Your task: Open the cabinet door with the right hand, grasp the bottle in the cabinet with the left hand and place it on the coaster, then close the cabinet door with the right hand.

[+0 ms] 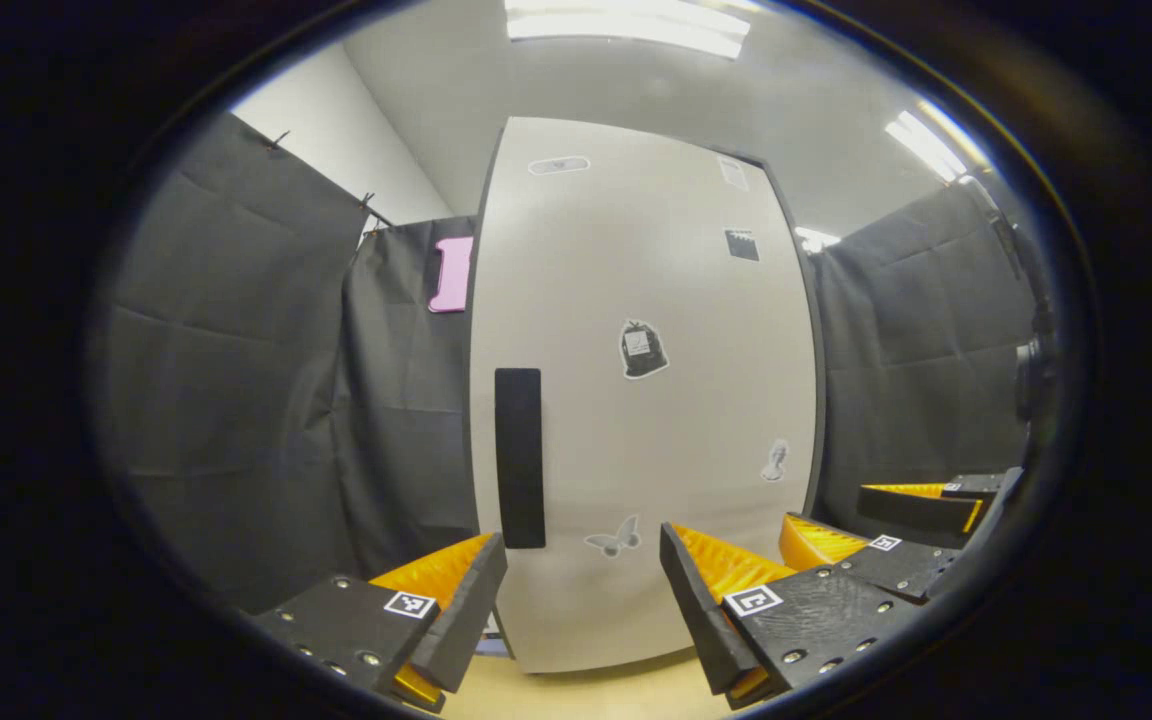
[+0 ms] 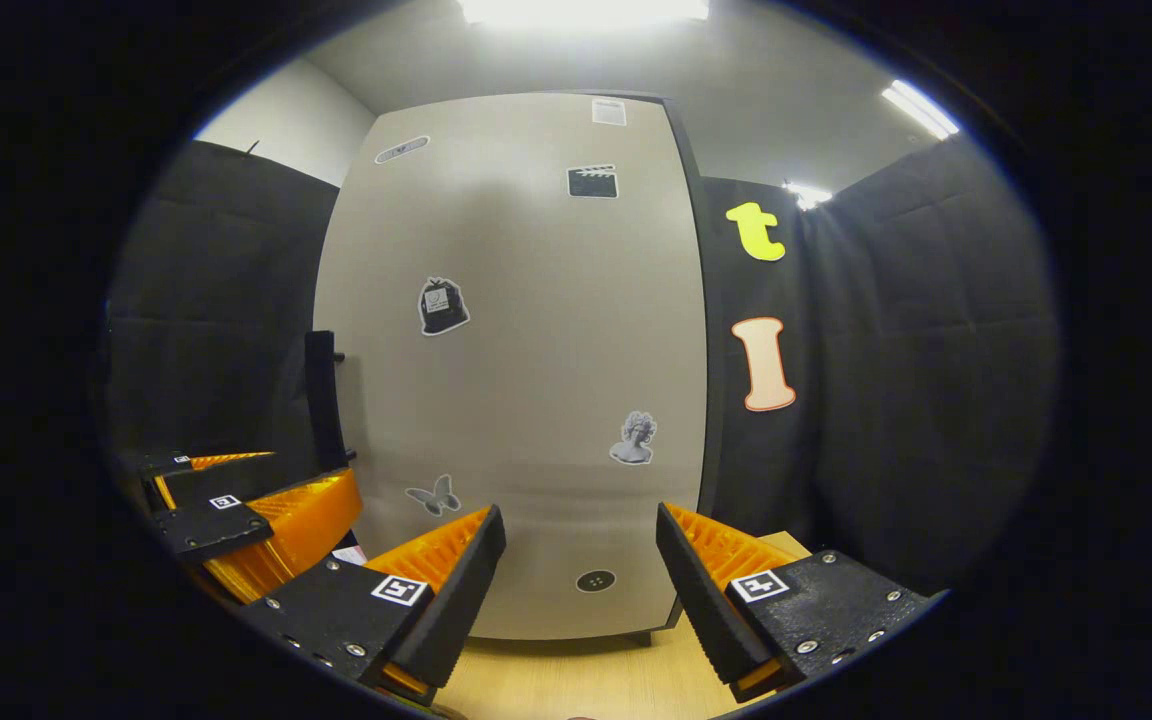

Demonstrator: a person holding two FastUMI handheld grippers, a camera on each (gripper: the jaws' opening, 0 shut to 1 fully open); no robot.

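A tall pale cabinet door (image 1: 636, 400) stands shut in front of me, with several stickers on it and a black vertical handle (image 1: 519, 457) near its left edge. My left gripper (image 1: 584, 590) is open, a short way from the door, its gap just right of the handle. In the right gripper view the same cabinet door (image 2: 526, 370) faces me, the black handle (image 2: 323, 400) at its left edge. My right gripper (image 2: 581, 570) is open with nothing between its fingers, aimed at the door's lower middle. Each view also catches the other gripper at its side.
Black cloth walls flank the cabinet on both sides. A light wooden tabletop (image 2: 576, 680) runs under the cabinet's foot, seen also as a wooden tabletop (image 1: 576, 695) in the left gripper view. Ceiling lights glare above.
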